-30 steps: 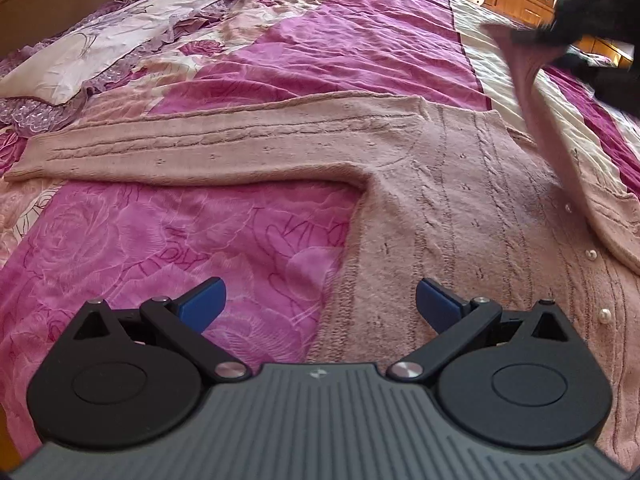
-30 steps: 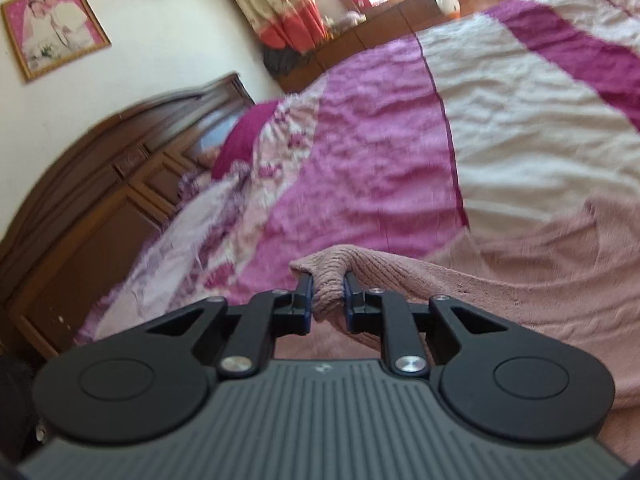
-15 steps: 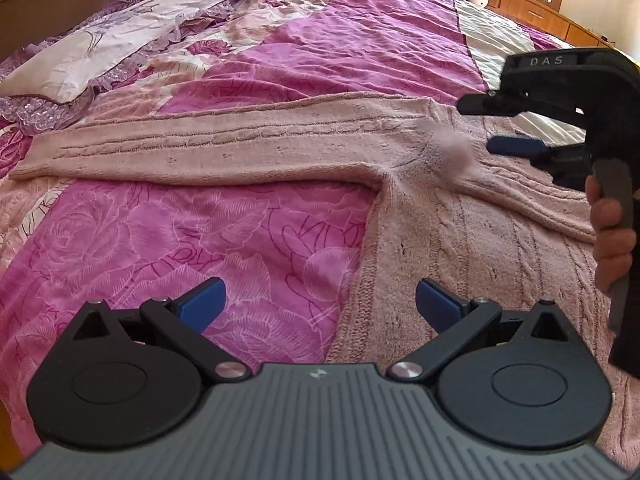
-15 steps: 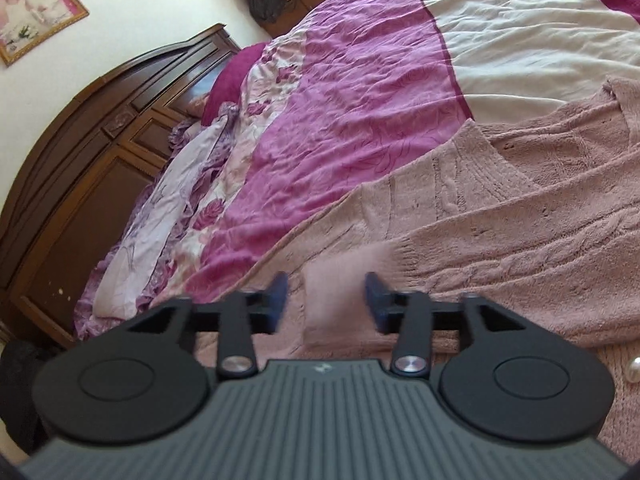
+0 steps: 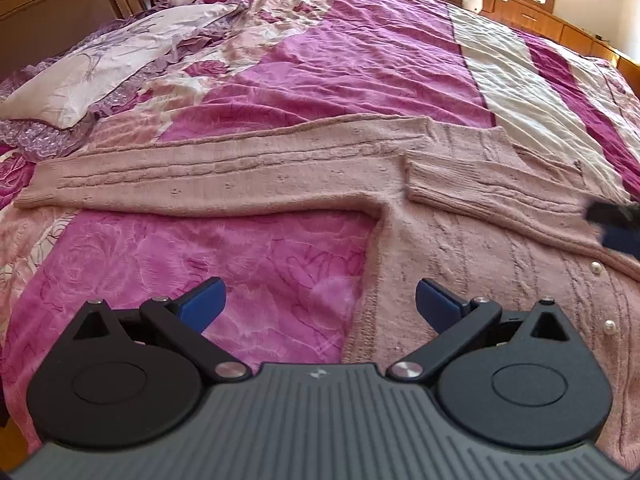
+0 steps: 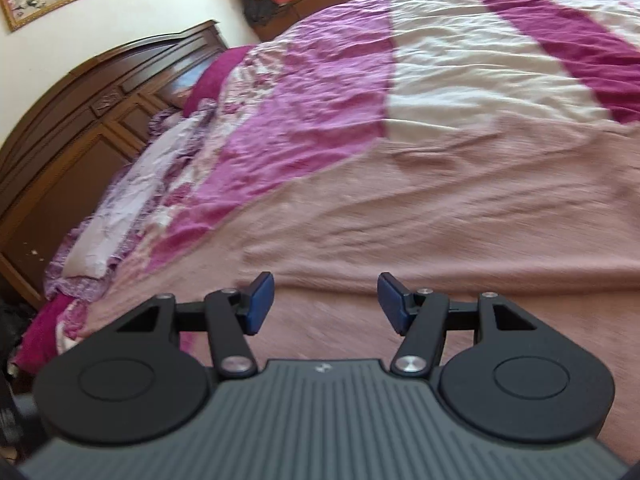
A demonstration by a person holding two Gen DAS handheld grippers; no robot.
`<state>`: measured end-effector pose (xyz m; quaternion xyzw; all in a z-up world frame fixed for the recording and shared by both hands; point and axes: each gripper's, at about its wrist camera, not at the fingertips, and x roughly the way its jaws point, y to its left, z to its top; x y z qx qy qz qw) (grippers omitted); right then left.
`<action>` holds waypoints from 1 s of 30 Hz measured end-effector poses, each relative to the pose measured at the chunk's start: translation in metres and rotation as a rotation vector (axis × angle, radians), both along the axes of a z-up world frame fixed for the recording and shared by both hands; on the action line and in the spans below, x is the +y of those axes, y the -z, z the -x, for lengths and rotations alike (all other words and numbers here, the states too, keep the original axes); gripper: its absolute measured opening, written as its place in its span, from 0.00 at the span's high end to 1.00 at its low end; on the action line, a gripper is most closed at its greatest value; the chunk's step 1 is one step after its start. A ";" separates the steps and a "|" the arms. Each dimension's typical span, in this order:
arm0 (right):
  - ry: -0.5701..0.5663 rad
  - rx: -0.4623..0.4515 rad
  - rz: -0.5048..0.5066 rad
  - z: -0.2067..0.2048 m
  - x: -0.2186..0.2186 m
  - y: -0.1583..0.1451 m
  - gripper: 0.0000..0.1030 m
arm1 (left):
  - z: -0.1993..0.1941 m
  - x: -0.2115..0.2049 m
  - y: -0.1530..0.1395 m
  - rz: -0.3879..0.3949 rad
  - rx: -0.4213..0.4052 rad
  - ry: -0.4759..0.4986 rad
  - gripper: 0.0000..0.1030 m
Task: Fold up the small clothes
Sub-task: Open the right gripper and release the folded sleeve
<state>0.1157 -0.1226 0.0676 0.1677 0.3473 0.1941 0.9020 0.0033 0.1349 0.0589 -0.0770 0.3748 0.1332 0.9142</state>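
On the bed point(image 5: 360, 60) lie one pink cardigan point(image 5: 460, 220) (three pearl buttons point(image 5: 597, 268) showing), one pillow point(image 5: 100, 76), and two hand-held grippers above.

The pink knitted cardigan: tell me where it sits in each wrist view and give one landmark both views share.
Left wrist view: the pink knitted cardigan spreads across the middle and right, one sleeve stretched out to the left, the other folded across its body.
Right wrist view: it fills the centre and right as blurred pink knit, just beyond the open right gripper.
Shared landmark: the dark wooden headboard, upper left in both.
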 end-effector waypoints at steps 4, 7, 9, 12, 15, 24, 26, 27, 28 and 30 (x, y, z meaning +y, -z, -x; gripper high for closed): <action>0.060 0.004 0.057 0.019 -0.030 0.006 0.41 | 0.000 0.015 -0.005 0.030 -0.007 -0.031 0.00; 0.099 -0.008 0.108 0.035 -0.048 0.007 0.41 | -0.003 0.030 -0.011 0.014 -0.015 -0.059 0.00; 0.113 -0.020 0.138 0.043 -0.057 0.008 0.41 | -0.006 0.042 -0.014 -0.001 -0.018 -0.092 0.00; 0.133 -0.037 0.216 0.058 -0.065 0.012 0.41 | -0.009 0.063 -0.016 -0.002 -0.019 -0.144 0.00; 0.138 -0.035 0.269 0.070 -0.070 0.018 0.41 | -0.013 0.082 -0.015 -0.038 -0.005 -0.183 0.00; 0.131 0.000 0.302 0.082 -0.072 0.037 0.43 | -0.031 0.112 0.010 -0.252 0.111 -0.196 0.00; 0.134 -0.003 0.311 0.084 -0.070 0.041 0.43 | -0.037 0.119 0.018 -0.273 0.134 -0.193 0.00; 0.134 -0.009 0.319 0.085 -0.070 0.042 0.43 | -0.040 0.122 0.022 -0.276 0.143 -0.191 0.00; 0.133 -0.015 0.330 0.086 -0.068 0.043 0.43 | -0.043 0.125 0.028 -0.278 0.153 -0.189 0.00; 0.131 -0.021 0.347 0.088 -0.066 0.044 0.43 | -0.047 0.131 0.037 -0.270 0.144 -0.181 0.00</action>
